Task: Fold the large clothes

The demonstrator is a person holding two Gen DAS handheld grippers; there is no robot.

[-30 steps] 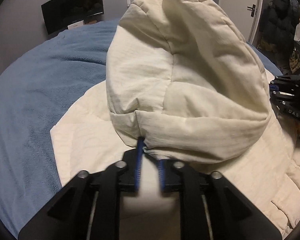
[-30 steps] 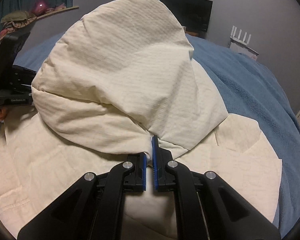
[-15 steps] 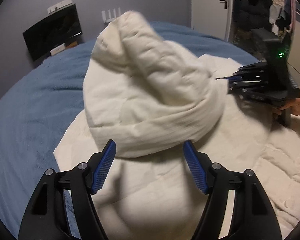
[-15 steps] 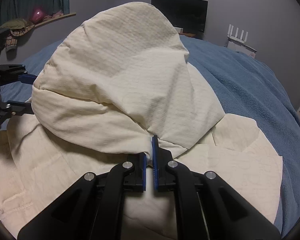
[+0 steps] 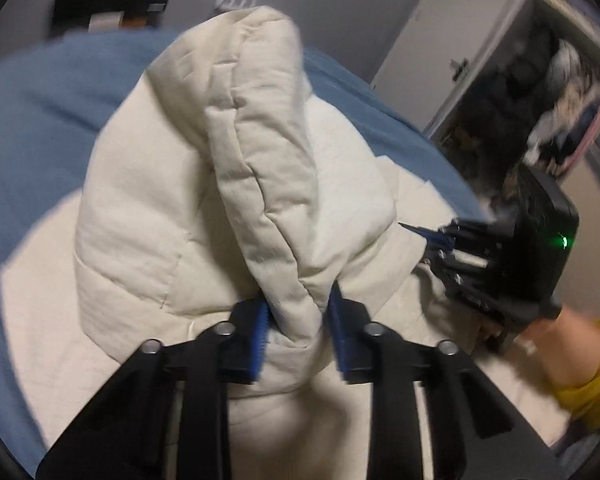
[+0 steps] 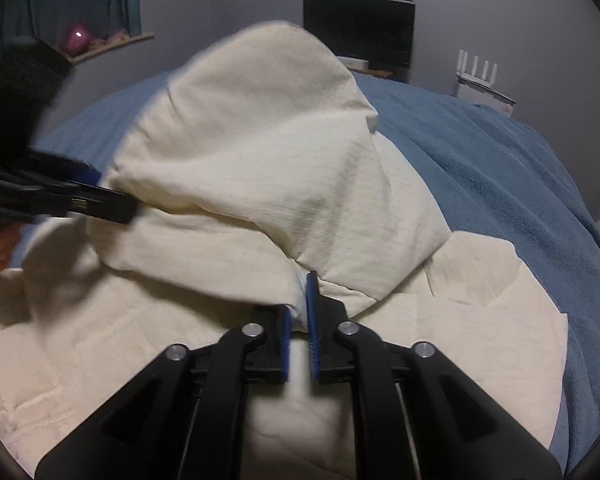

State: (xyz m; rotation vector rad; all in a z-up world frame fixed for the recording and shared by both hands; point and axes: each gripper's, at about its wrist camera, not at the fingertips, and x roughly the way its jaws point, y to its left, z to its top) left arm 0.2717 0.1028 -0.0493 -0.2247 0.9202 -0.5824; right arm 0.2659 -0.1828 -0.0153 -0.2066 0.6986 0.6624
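A grey-walled bedroom, and a blue blanket (image 6: 500,168) covers the bed across the upper part of both views, with a dark screen (image 6: 358,30) on the far wall. Spread over it lies the cream quilted jacket (image 5: 148,208), its hood bunched up high in the centre of the frame. The left claw (image 5: 298,320) at bottom centre has just been closing and now pinches a thick padded fold of the jacket between its blue pads. The right claw (image 6: 298,320) has just been easing open a touch, yet its narrow gap is packed with a pinch of the cream fabric. In the left view the right claw's body sits at the right edge, green light glowing, above a yellow sleeve (image 5: 592,384).
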